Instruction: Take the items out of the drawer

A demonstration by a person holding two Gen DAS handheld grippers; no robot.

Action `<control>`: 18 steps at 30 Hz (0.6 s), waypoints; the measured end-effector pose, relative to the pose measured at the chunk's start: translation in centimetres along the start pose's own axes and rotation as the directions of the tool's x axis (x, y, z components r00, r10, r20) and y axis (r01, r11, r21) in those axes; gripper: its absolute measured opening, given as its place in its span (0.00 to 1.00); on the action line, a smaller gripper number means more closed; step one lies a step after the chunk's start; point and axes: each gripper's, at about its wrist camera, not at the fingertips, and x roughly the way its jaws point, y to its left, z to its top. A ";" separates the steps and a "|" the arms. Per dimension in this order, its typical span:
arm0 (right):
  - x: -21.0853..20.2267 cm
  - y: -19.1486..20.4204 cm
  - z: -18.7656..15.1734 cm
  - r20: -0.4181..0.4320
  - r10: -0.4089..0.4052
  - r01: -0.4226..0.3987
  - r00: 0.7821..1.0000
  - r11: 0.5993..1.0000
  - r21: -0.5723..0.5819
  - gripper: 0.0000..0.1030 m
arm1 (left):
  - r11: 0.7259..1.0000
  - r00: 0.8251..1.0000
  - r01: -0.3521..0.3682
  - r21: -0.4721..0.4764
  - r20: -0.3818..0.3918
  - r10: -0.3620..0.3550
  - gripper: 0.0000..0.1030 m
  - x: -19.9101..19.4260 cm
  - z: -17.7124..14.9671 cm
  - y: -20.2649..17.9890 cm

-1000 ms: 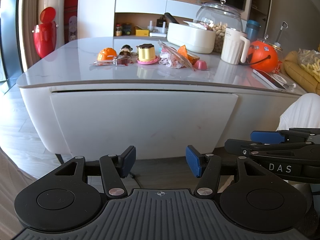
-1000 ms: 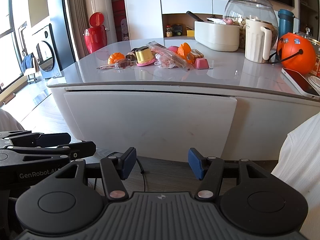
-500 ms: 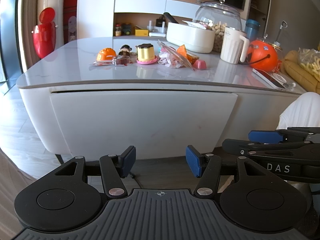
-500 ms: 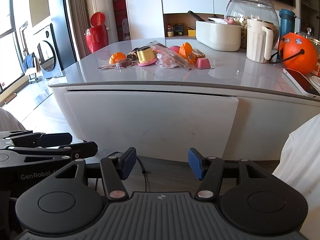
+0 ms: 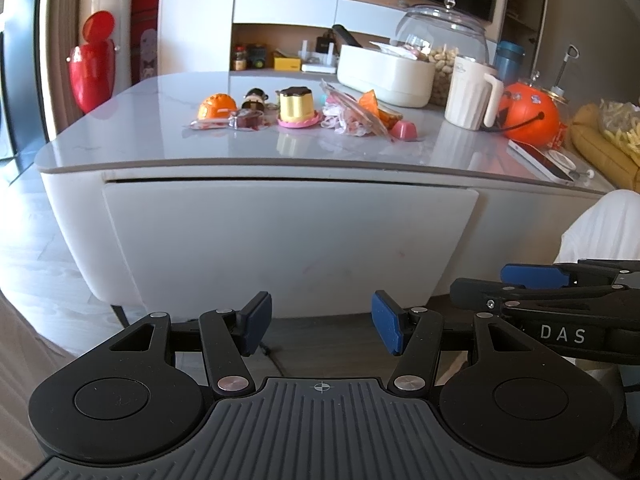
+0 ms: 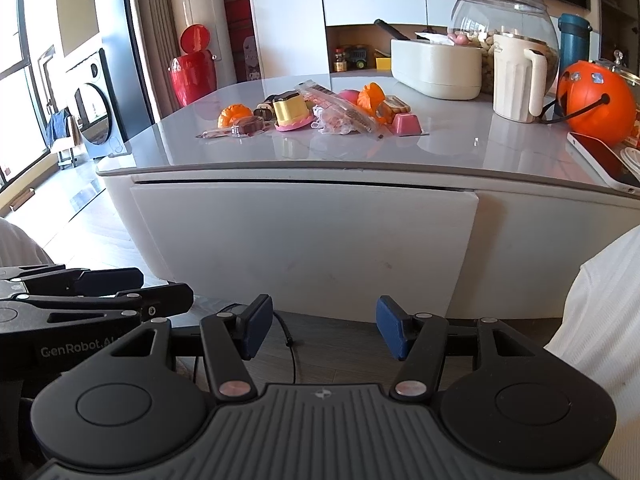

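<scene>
The drawer (image 5: 288,240) sits straight ahead of you, its plain white front closed under the edge of the table (image 5: 140,136), with only a thin dark gap along its top. Your left gripper (image 5: 320,322) hangs low before it, its blue pads (image 5: 256,320) standing apart with nothing between them; your right gripper (image 6: 322,326) is the same, jaws parted and empty, pointing at the drawer front from just beside the left one. Above, the grey glossy tabletop carries a cluster of small toys and sweets: an orange piece (image 5: 217,105), a yellow pudding (image 5: 297,109) on a pink base, a crumpled clear wrapper (image 5: 352,118) and a small pink mould (image 5: 405,131). Further right stand a white oblong container (image 5: 384,76), a glass jar (image 5: 444,46) with nuts inside, a cream ribbed jug (image 5: 470,98), an orange pumpkin bucket (image 5: 528,110) and a phone (image 5: 538,160) lying flat near the edge. A red bin (image 5: 92,68) stands by the wall to the left, shelves and a dark screen behind the table, and a wooden floor runs beneath. In the left wrist view the side of the right gripper reads "DAS"; in the right wrist view the left gripper's side reads "GenRobot.AI", its last letters partly hidden. White cloth (image 6: 604,308) of your clothing shows at the right.
</scene>
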 end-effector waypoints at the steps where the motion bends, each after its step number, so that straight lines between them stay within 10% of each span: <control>1: 0.0 -0.1 0.0 0.000 0.000 0.000 1.000 1.000 0.006 0.56 | 1.000 1.000 0.007 0.001 0.001 -0.007 0.59 0.0 0.0 -0.1; 4: 0.0 -0.5 0.2 -0.005 0.002 -0.002 1.000 1.000 0.027 0.56 | 0.999 0.999 0.036 0.001 0.004 -0.036 0.55 0.0 0.2 -0.2; 7: 0.1 -0.9 0.4 -0.005 0.002 -0.001 1.000 0.999 0.047 0.56 | 0.996 0.996 0.086 0.011 0.006 -0.086 0.08 0.1 0.5 -0.4; 18: 0.5 -3.7 2.4 -0.018 0.005 -0.002 1.000 0.987 0.158 0.56 | 0.990 0.999 0.053 -0.132 0.006 -0.053 0.10 2.4 3.3 0.4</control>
